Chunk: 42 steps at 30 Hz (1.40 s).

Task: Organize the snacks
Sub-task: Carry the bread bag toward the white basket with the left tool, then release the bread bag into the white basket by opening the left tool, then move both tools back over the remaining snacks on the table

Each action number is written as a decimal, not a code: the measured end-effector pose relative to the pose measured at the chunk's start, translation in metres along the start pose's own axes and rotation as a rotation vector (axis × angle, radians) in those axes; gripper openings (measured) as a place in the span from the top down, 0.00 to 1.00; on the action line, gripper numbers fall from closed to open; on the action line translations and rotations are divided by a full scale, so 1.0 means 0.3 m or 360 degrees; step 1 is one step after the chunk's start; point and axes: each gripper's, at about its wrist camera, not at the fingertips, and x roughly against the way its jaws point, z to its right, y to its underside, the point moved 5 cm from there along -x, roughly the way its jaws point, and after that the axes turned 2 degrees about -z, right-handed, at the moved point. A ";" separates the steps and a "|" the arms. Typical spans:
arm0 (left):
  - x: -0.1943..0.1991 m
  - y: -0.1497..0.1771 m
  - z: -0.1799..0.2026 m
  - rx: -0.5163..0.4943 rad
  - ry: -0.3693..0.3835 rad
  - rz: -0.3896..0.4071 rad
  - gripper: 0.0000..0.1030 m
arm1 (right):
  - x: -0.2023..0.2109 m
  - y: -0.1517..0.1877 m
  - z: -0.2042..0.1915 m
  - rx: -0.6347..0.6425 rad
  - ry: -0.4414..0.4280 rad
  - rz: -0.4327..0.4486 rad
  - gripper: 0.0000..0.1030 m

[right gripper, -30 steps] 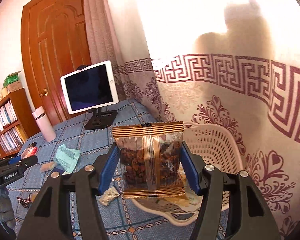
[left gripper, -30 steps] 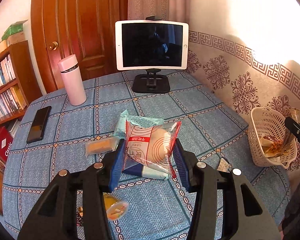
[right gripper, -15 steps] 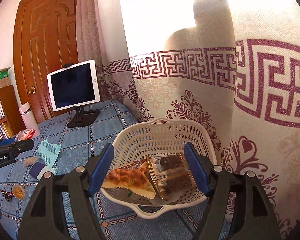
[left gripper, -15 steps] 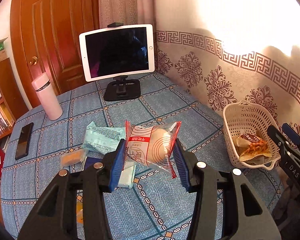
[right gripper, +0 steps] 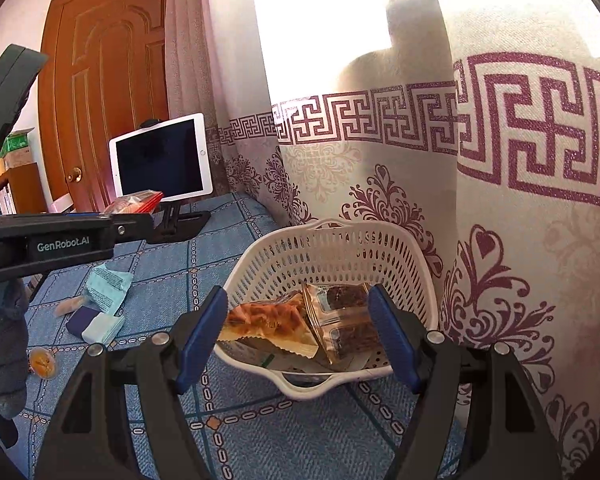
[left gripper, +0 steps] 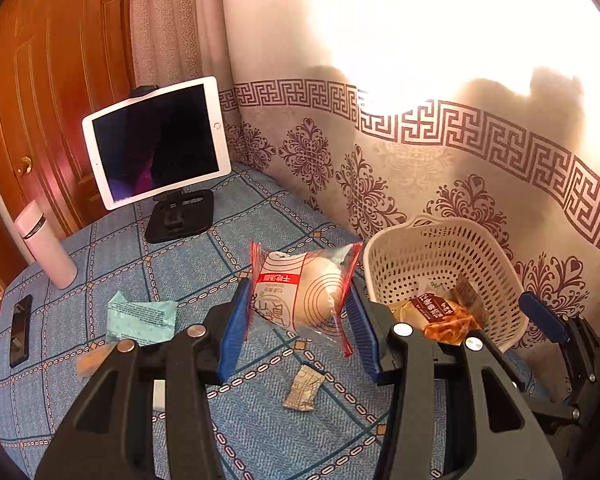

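So the right tongs [right gripper: 296,330] just spread apart and dropped the dark snack pack [right gripper: 346,322] into the white basket [right gripper: 328,240]. It's now lying in there against the orange snack bag [right gripper: 268,320], and nothing sits between those pads anymore. The basket sits at the surface's edge, right up against the patterned curtain [right gripper: 500,200].

Meanwhile the left tongs [left gripper: 296,318] are clamped narrow on the bun pack [left gripper: 304,292], red-trimmed wrapper, held up off the blue cloth. A second ago it was out over the middle of the surface; now it's come across and hangs just beside the basket's rim.

My guess: one more item sorted, bun goes in next, and the right tongs probably need to back off first. Left behind on the surface are the teal packet [left gripper: 140,316], a small foil sachet [left gripper: 304,388] near the front, and a few bits toward the left edge.
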 end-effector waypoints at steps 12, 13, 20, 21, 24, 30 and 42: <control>-0.094 -0.032 0.215 -0.0140 0.0255 -0.0045 0.52 | 0.005 0.034 0.064 -0.0061 0.0042 -0.0025 0.29; -0.103 -0.030 0.230 -0.0146 0.0276 -0.0050 0.51 | 0.004 0.035 0.068 -0.0065 0.0043 -0.0027 0.29; -0.118 -0.030 0.255 -0.0124 0.0338 -0.0019 0.19 | -0.001 0.040 0.074 -0.0072 0.0044 -0.0041 0.29; -0.116 -0.032 0.246 -0.0117 0.0327 -0.0013 0.19 | -0.005 0.040 0.073 -0.0075 0.0040 -0.0045 0.29; -0.114 -0.040 0.215 -0.0092 0.0280 -0.0006 0.19 | -0.013 0.038 0.066 -0.0076 0.0025 -0.0051 0.29; -0.089 -0.045 0.129 -0.0017 0.0170 0.0017 0.13 | -0.015 0.031 0.028 -0.0051 -0.0010 -0.0054 0.29; 0.001 0.031 -0.120 0.0175 -0.0119 0.0008 0.09 | -0.025 0.031 -0.116 0.0040 -0.0166 -0.0084 0.25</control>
